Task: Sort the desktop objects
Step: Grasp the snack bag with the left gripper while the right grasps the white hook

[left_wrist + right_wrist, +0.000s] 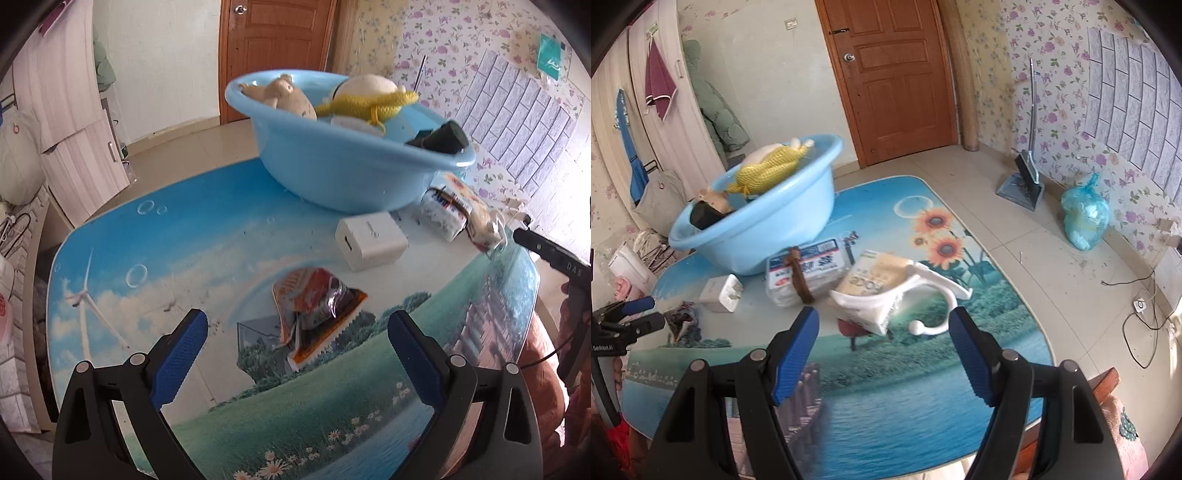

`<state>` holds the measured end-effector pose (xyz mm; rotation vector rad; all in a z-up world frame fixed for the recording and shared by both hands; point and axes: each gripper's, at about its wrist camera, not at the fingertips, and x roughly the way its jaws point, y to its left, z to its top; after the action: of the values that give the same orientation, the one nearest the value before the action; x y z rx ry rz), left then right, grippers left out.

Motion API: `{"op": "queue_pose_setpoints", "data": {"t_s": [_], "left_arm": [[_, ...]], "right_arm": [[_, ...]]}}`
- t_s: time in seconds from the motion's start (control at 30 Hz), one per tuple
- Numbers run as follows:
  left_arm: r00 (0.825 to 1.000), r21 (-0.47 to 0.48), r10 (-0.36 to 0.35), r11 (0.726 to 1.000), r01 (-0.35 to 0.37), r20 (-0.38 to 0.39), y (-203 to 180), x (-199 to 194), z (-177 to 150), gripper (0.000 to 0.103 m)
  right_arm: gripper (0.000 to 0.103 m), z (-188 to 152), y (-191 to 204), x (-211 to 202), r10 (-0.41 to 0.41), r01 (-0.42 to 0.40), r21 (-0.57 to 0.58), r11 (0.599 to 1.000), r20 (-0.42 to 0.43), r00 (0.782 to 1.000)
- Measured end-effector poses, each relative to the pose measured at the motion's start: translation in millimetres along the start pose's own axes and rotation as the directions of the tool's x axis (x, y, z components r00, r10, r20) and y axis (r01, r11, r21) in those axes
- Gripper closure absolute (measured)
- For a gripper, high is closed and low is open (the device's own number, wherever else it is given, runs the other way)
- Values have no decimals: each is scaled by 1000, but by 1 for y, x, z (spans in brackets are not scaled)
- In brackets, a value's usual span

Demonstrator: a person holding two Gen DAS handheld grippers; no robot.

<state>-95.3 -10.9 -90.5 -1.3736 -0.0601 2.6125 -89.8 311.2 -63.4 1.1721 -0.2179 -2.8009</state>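
Note:
My left gripper [297,315] is open just above the table, and a crumpled orange snack packet [317,310] lies ahead between its blue pads [184,350], untouched. Beyond it a white charger [369,240] lies in front of a light blue basin [332,166] holding a beige plush toy, a yellow knitted item and a black object. My right gripper [882,314] is open too, with nothing in it. Just ahead of it a white plastic hook [931,291] rests on a tissue pack [871,280]. A second pack with a brown strip [809,273] lies left of that.
The table [886,424] has a printed landscape cover and rounded edges. On the floor to the right are a dustpan and broom [1023,184], a tied blue bag [1086,218] and loose cables [1141,325]. A wooden door [897,81] is behind.

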Motion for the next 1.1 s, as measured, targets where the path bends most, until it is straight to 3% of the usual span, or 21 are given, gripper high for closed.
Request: {"op": "queue_pose_setpoints", "data": {"t_s": [0.13, 0.37, 0.53, 0.57, 0.63, 0.7, 0.77, 0.87, 1.1], "left_arm": [[1000, -2, -3, 1000, 3, -21, -3, 10, -2, 5], [1000, 14, 6, 1000, -5, -25, -8, 20, 0, 5], [1000, 31, 10, 999, -10, -13, -13, 23, 4, 6], [1000, 38, 11, 999, -10, -7, -14, 22, 4, 10], [999, 65, 34, 997, -35, 11, -18, 20, 4, 36], [999, 67, 34, 997, -35, 16, -19, 18, 3, 46], [1000, 57, 24, 998, -24, 12, -18, 17, 4, 46], [1000, 34, 7, 999, -8, 10, -15, 14, 4, 47], [1000, 14, -12, 1000, 12, 4, -8, 8, 0, 48]], "right_arm": [[30, 3, -13, 8, -19, 20, 43, 999, -16, 1000], [22, 10, -33, 29, 40, -27, 230, 973, -54, 998], [22, 16, -33, 39, 23, -8, 249, 968, -60, 998], [22, 17, -34, 39, 17, -2, 253, 967, -57, 998], [22, 19, -35, 40, 3, 12, 254, 967, -57, 998], [25, 19, -35, 42, 10, 5, 250, 968, -58, 998], [40, 18, -32, 41, 7, 7, 227, 974, -59, 998], [54, 16, -33, 40, 27, -12, 213, 977, -64, 998], [54, 7, -30, 28, 26, -14, 176, 984, -65, 998]]}}
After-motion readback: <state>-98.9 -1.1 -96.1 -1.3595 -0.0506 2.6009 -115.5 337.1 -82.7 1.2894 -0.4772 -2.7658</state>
